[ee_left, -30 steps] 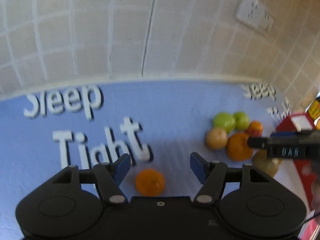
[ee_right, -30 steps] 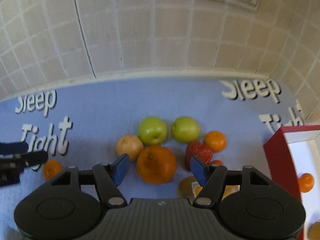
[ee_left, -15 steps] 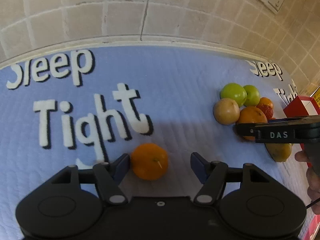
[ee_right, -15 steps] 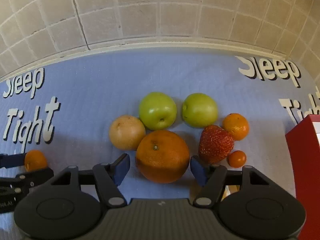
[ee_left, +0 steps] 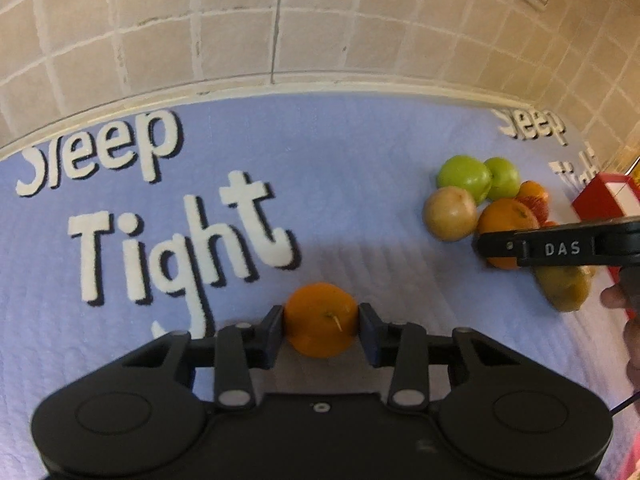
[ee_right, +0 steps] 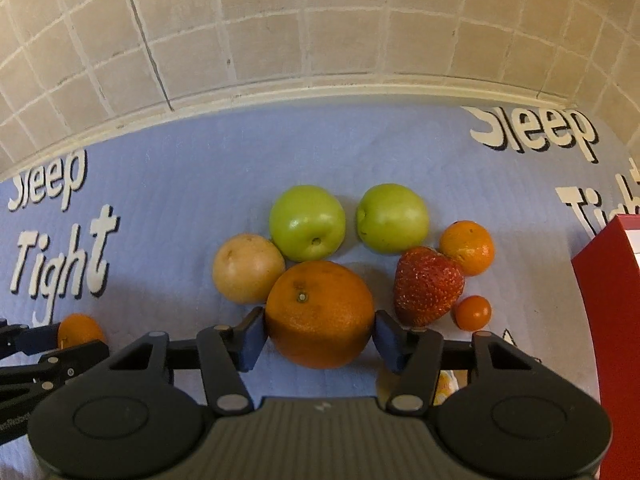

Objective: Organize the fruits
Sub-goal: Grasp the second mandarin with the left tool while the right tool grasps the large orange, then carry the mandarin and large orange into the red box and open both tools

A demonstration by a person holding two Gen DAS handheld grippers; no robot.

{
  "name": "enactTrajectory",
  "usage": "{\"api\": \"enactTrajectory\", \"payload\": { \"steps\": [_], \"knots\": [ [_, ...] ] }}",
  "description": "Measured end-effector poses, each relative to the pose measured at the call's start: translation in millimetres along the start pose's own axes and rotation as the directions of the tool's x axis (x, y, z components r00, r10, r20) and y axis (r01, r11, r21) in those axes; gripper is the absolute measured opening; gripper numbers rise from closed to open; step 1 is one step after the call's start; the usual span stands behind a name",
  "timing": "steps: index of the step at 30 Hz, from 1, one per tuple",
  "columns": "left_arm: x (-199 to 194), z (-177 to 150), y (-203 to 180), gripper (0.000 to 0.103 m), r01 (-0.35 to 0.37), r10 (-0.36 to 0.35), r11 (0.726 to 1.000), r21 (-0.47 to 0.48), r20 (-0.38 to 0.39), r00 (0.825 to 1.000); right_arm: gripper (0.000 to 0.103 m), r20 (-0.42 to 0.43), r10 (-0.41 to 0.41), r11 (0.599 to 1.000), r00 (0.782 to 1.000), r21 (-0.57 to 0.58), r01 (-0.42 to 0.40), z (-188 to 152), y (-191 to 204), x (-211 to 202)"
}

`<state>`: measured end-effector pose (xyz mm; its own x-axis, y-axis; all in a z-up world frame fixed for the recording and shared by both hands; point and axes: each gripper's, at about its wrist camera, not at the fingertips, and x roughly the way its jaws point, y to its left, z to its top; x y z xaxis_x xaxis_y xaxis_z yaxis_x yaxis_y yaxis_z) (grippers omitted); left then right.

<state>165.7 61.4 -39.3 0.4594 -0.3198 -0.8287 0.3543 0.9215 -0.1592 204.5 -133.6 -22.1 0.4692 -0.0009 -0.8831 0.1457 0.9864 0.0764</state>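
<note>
1. Across the whole lower half of both views lies the blue mat (ee_right: 192, 184) with white words "Sleep Tight".
2. At the right edge of the right wrist view stands a red box (ee_right: 604, 320).
3. At the bottom centre of that view, the right gripper (ee_right: 320, 332) is closing, and both pads touch the big orange (ee_right: 320, 312).
4. At the bottom centre of the left wrist view, the left gripper (ee_left: 321, 330) is closing on the small orange (ee_left: 320, 318), with the pads against its sides.
</note>
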Motion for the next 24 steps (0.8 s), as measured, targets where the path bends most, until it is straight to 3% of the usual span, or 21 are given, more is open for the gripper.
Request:
{"api": "enactTrajectory", "payload": {
  "steps": [7, 13, 18, 24],
  "knots": [
    [-36, 22, -28, 0.046, 0.023, -0.032, 0.996, 0.089, 0.095, 0.995, 0.058, 0.133, 0.021, 0.998, 0.991, 0.048, -0.027, 4, -16, -59],
    [-71, 59, -84, 0.046, 0.100, -0.145, 0.968, 0.229, 0.188, 0.971, 0.058, 0.307, -0.035, 0.992, 0.951, 0.127, -0.005, 5, -57, -140],
    [-86, 86, -158, 0.046, 0.183, -0.278, 0.908, 0.378, 0.216, 0.936, 0.058, 0.379, -0.164, 0.972, 0.911, 0.222, 0.083, -8, -111, -197],
    [-90, 101, -248, 0.046, 0.303, -0.440, 0.809, 0.503, 0.177, 0.880, 0.058, 0.380, -0.324, 0.916, 0.867, 0.356, 0.186, -37, -175, -233]
  ]
}}
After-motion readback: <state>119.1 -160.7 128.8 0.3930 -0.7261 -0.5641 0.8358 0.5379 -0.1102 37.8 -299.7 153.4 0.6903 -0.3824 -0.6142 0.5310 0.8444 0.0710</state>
